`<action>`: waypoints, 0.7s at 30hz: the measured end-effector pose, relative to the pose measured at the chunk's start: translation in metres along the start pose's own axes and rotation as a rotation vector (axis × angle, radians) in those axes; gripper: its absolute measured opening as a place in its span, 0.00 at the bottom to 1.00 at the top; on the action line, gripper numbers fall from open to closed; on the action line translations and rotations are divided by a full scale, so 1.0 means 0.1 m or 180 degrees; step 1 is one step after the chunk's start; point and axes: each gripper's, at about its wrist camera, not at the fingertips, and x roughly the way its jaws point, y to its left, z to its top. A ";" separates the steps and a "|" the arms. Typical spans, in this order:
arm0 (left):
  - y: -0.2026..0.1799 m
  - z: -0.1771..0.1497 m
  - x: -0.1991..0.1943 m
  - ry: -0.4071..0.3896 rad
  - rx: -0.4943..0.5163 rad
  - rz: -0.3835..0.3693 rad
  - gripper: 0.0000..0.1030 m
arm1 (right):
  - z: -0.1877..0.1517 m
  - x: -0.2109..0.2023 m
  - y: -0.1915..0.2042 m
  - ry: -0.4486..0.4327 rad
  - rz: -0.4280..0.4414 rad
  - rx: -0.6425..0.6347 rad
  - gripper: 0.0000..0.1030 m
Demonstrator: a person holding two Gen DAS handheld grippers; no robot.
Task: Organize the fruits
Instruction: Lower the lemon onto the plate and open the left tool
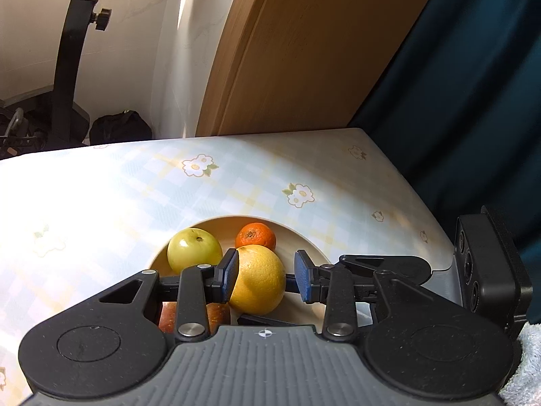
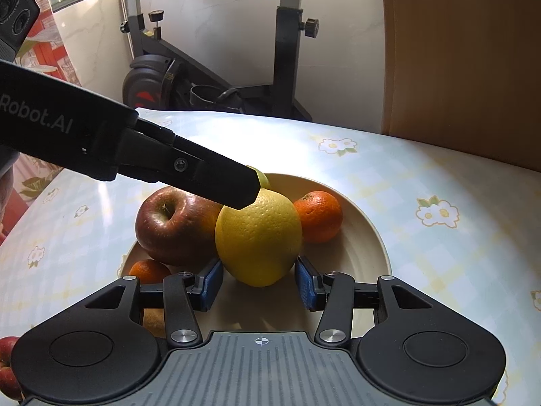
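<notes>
The left gripper (image 1: 265, 277) stands partly open over the bowl (image 1: 304, 240), its jaws loose around the yellow citrus (image 1: 258, 279). Its left blue pad (image 1: 230, 275) lies against the fruit's skin at the fruit's nine o'clock, while the right pad stands clear of it with a gap of bowl showing between, so the fruit is touched on one side but not clamped.

The right gripper (image 2: 258, 286) is also partly open and grips nothing. The same yellow citrus (image 2: 258, 240) sits just beyond its fingertips at twelve o'clock, and both blue pads stand apart from it.

The citrus is large, rounded and pale yellow with pitted skin, resting near the middle of the cream bowl (image 2: 368, 233) on a table (image 2: 439, 176) under a pale checked cloth with flower prints.

From the left wrist, a green apple (image 1: 194, 248) lies at ten o'clock of the citrus and a mandarin (image 1: 255, 235) at twelve. Only a sliver of the red apple (image 1: 216, 314) shows under the gripper's linkage.

The right wrist view shows that red apple (image 2: 174, 225) whole, touching the citrus at its nine o'clock, a mandarin (image 2: 319, 216) at two o'clock, and a second mandarin (image 2: 148, 270) by the bowl's near rim. It also shows the left gripper's black body (image 2: 135, 155) reaching in from the left, its tip on top of the citrus, and another red apple (image 2: 6, 355) at the frame's lower left edge.
</notes>
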 end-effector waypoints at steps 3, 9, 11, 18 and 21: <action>-0.03 -0.01 -0.07 -0.0054 0.0029 0.0030 0.36 | -0.01 -0.02 0.02 0.0023 -0.0029 0.0047 0.45; 0.00 -0.09 -0.25 -0.0165 -0.0068 0.0173 0.36 | 0.00 -0.09 0.07 0.0032 -0.0137 0.0013 0.48; 0.02 -0.11 -0.30 -0.0193 -0.0070 0.0252 0.36 | -0.01 -0.13 0.08 0.0022 -0.0168 0.0011 0.48; 0.09 -0.23 -0.52 -0.0299 -0.0101 0.0481 0.36 | -0.08 -0.37 0.13 -0.0062 -0.0222 0.0043 0.48; 0.09 -0.34 -0.61 -0.0334 -0.0070 0.0627 0.36 | -0.12 -0.47 0.16 -0.0119 -0.0207 0.0047 0.48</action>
